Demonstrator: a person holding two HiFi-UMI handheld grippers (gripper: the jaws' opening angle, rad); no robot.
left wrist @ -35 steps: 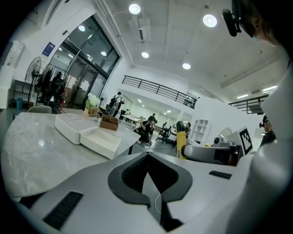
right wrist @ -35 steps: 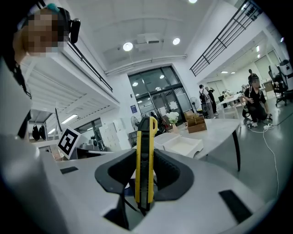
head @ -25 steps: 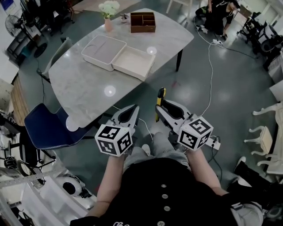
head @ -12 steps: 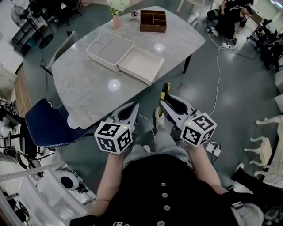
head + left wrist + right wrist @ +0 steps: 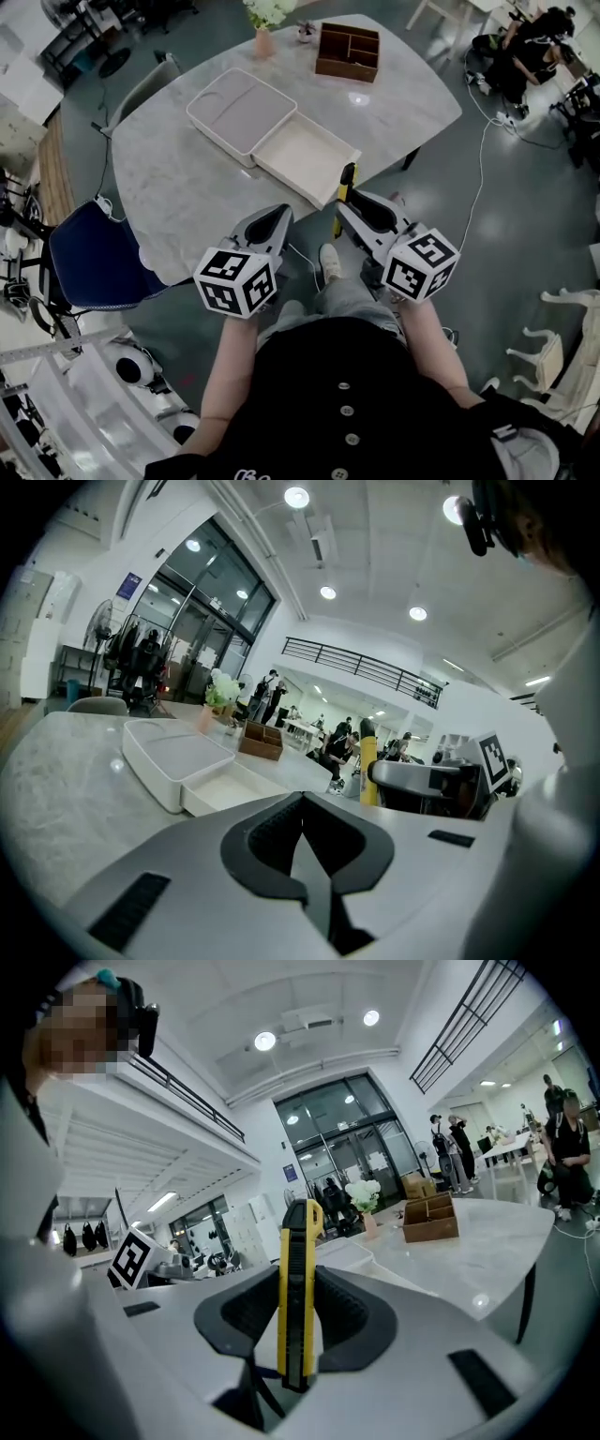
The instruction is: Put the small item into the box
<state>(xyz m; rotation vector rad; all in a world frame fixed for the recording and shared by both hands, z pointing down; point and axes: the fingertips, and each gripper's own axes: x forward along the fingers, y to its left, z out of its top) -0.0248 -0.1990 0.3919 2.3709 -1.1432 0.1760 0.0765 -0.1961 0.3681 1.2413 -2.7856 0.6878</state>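
Marble table (image 5: 169, 178) ahead; right gripper (image 5: 349, 208), seemingly level, clamps yellow cutter (image 5: 298, 1288).

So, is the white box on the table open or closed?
Open: in the head view the white box shows its bare inside, and its lid lies flat beside it.

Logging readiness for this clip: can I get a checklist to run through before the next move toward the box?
1. Yellow utility knife clamped in right hand-held gripper: ok.
2. White box open, lid beside it: ok.
3. Box interior bare: ok.
4. Left hand-held gripper empty, jaws together: ok.
5. Knife in box: not ok, held short of it.
6. Blade retracted: cannot tell.
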